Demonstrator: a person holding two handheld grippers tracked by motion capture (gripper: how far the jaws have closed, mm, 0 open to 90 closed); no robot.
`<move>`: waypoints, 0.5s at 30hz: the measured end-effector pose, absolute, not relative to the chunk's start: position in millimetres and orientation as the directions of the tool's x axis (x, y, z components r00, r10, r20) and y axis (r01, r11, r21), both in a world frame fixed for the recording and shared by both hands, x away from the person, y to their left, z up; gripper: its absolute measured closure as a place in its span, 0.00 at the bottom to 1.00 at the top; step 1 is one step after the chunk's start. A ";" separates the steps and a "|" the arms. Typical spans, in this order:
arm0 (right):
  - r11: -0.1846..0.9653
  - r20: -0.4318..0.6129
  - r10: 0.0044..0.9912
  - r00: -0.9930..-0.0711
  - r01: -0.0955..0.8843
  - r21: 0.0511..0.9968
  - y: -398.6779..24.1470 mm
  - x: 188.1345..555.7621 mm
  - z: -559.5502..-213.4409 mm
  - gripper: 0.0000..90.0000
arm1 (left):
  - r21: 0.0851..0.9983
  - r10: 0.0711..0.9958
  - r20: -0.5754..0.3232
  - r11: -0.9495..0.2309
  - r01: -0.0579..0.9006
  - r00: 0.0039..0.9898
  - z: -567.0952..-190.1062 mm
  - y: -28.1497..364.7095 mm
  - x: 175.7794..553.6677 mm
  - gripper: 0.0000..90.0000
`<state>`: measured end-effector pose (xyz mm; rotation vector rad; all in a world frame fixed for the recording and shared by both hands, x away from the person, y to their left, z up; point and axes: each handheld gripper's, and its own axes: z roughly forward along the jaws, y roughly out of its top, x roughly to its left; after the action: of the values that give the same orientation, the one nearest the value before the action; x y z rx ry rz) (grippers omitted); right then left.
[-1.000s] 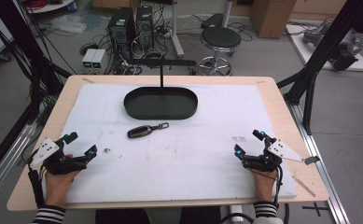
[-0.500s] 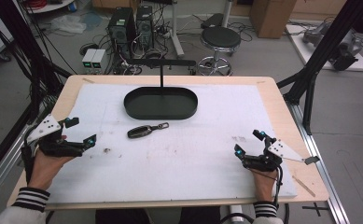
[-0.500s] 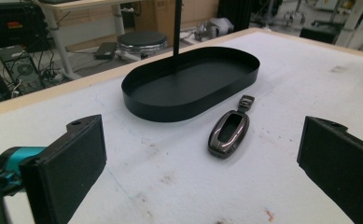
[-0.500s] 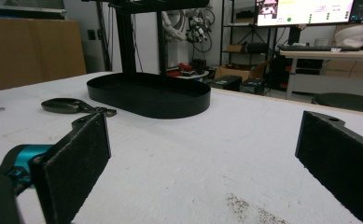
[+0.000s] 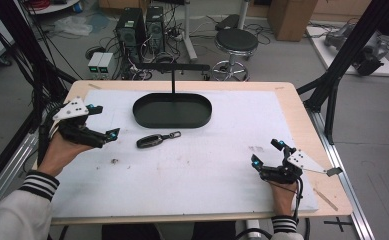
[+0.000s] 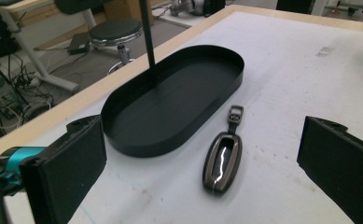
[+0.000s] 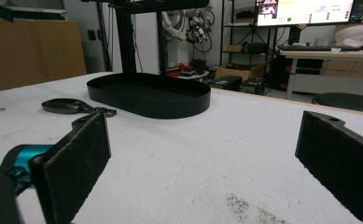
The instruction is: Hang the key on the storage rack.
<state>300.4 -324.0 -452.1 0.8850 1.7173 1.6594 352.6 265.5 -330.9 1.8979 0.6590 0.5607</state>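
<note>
At about nine o'clock on the white mat, the left gripper is held above the surface in the person's left hand, its jaws spread wide and holding nothing. A striped cuff shows at that wrist. In the left gripper view the two black jaws stand far apart at the lower corners, and the car key fob lies on the mat in the gap between them, its metal loop end pointing away toward the tray.

Just right of the left gripper in the high view, toward ten o'clock of the mat's centre, the car key fob lies flat, apart from both grippers. Directly beyond it, at twelve o'clock, sits the black oval tray, with a thin upright post rising from its far side to a horizontal bar. The fob is near the tray's front wall but not touching it.

At about four o'clock, the right gripper rests low on the mat in the person's right hand, jaws likewise released and wide apart. In the right gripper view the tray and fob lie well ahead, off to eleven o'clock.
</note>
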 end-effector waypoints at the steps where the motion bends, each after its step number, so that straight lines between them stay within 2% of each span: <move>1: 0.003 0.036 0.793 -0.608 0.063 0.998 -324.0 300.4 -452.0 0.02 | 0.917 0.657 0.093 -0.349 0.192 0.748 -329.3 262.5 354.7 0.02; 15: 0.006 0.032 0.793 -0.609 0.061 0.998 -324.1 300.4 -452.1 0.02 | 0.849 0.530 0.125 -0.494 0.186 0.839 -316.7 209.4 392.4 0.02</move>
<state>300.4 -324.1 -452.1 0.8805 1.7188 1.6578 392.4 209.4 -316.7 2.0802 0.5233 0.4656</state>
